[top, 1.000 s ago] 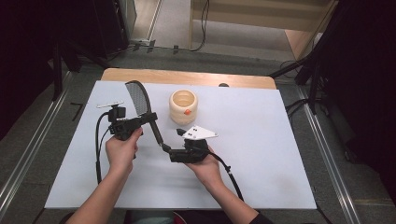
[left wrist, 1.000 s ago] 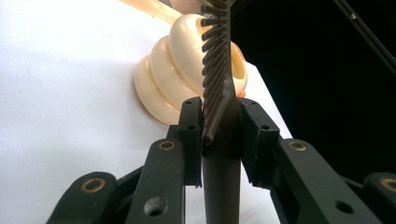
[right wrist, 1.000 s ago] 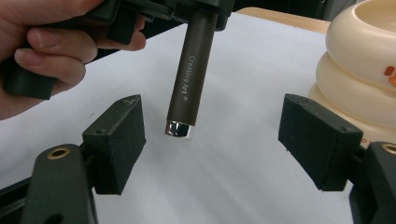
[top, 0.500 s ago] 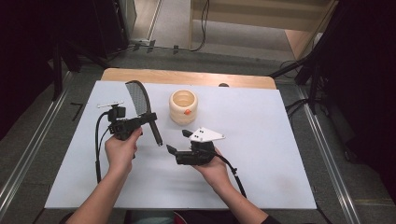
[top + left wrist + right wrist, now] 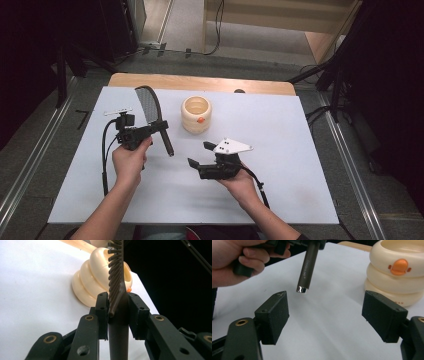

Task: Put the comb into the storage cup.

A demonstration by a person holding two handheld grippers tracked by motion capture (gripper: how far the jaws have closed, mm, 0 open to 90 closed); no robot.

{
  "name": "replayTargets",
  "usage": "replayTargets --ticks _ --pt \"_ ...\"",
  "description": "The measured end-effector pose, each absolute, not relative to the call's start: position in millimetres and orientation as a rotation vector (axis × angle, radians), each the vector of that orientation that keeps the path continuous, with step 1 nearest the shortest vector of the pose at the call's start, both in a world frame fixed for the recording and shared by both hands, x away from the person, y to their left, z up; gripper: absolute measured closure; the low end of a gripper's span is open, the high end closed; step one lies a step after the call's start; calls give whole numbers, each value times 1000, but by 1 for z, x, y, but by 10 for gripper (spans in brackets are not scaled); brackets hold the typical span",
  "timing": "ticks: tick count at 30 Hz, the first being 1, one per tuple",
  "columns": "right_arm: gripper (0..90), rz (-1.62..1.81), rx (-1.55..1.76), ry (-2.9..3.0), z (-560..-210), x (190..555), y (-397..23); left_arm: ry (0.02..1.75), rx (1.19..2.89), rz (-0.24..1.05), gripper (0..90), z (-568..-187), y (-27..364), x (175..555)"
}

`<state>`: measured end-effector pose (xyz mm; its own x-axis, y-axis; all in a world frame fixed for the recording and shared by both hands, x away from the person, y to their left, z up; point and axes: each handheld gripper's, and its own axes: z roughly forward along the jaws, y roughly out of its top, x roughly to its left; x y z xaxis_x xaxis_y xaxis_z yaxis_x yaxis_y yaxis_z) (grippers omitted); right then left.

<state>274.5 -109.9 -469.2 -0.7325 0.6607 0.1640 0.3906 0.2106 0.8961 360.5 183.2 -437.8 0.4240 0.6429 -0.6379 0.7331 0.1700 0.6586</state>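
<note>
A dark hairbrush (image 5: 149, 106) with an oval bristled head and a round handle is held up over the white table (image 5: 300, 175). My left gripper (image 5: 161, 125) is shut on it where head meets handle. In the left gripper view the jaws (image 5: 118, 305) press both sides of the brush (image 5: 117, 277). My right gripper (image 5: 197, 153) stands open to the right of the handle's free end, low over the table. In the right gripper view the handle (image 5: 308, 265) hangs beyond its wide jaws (image 5: 324, 307), apart from them. A cream ribbed cup (image 5: 196, 114) with an orange knob stands behind.
The cup (image 5: 397, 275) is close beyond the right jaw. A person's hand (image 5: 237, 257) grips the left gripper. A small white strip (image 5: 118, 110) lies at the table's far left. A wooden edge (image 5: 200, 82) runs along the back; metal rails flank the table.
My right gripper has drawn a little to the right, away from the brush handle's tip. The left gripper and the brush have stayed in place.
</note>
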Motion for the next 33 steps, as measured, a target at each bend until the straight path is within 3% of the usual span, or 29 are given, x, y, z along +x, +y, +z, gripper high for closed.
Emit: replayTargets --ticks 33 --pt "198 1457 1099 2205 -480 255 -189 1208 1568 -66 729 -435 182 361"
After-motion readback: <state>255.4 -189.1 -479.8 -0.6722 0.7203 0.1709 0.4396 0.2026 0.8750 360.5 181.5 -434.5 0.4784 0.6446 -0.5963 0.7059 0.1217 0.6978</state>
